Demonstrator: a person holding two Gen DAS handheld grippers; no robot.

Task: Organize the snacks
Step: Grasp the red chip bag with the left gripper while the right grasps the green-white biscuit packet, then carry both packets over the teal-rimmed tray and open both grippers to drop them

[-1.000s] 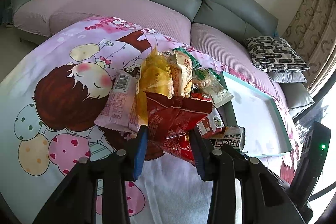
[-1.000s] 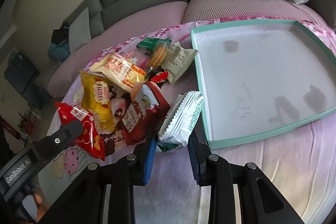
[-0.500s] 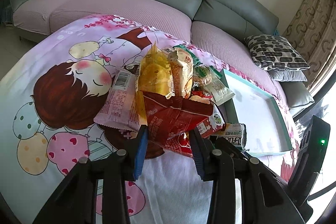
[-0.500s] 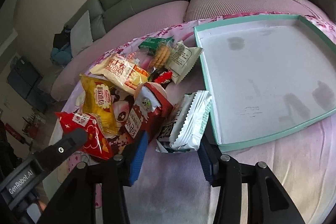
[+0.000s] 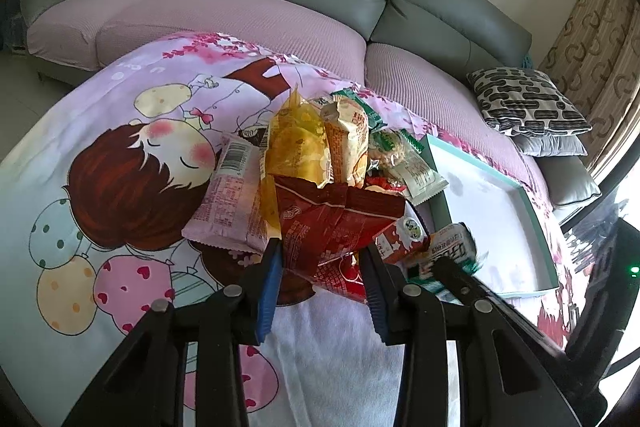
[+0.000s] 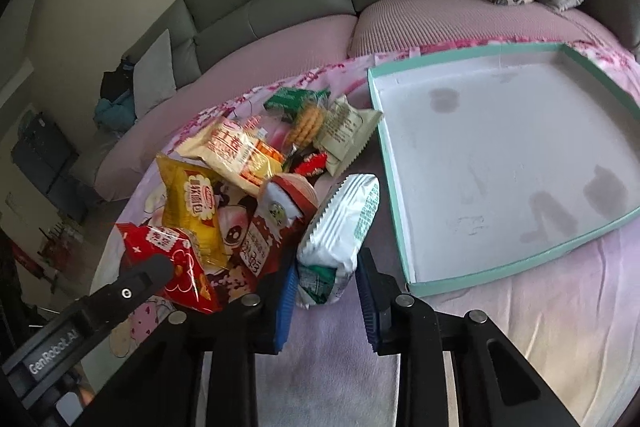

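Snacks (image 6: 256, 187) lie in a messy pile in the middle left of the right wrist picture, on a pink cartoon blanket (image 5: 100, 187). Just right of the pile sits a flat tray (image 6: 404, 251) with a teal rim, and it has no snacks in it.

The right gripper (image 6: 326, 291) is at the bottom middle. Its blue jaws are closing on the near end of a white and green packet (image 6: 348, 223), which sticks up between them. The green print on that packet is too small to read.

The left gripper (image 5: 322, 267) is at the bottom middle of the left wrist picture. Its jaws are narrow and pinch a crinkly red bag (image 5: 332, 223). The bag's small white print cannot be read.

A yellow bag (image 6: 192, 203) has a red badge with Chinese writing. A cream and orange packet (image 6: 236, 151) has big red Chinese letters. A pink packet (image 5: 230, 203) shows a barcode at its top end. The black arm of the other gripper, in the lower left of the right wrist picture, says "GenRobot.AI". Many packets hide under others, so only parts of them show.
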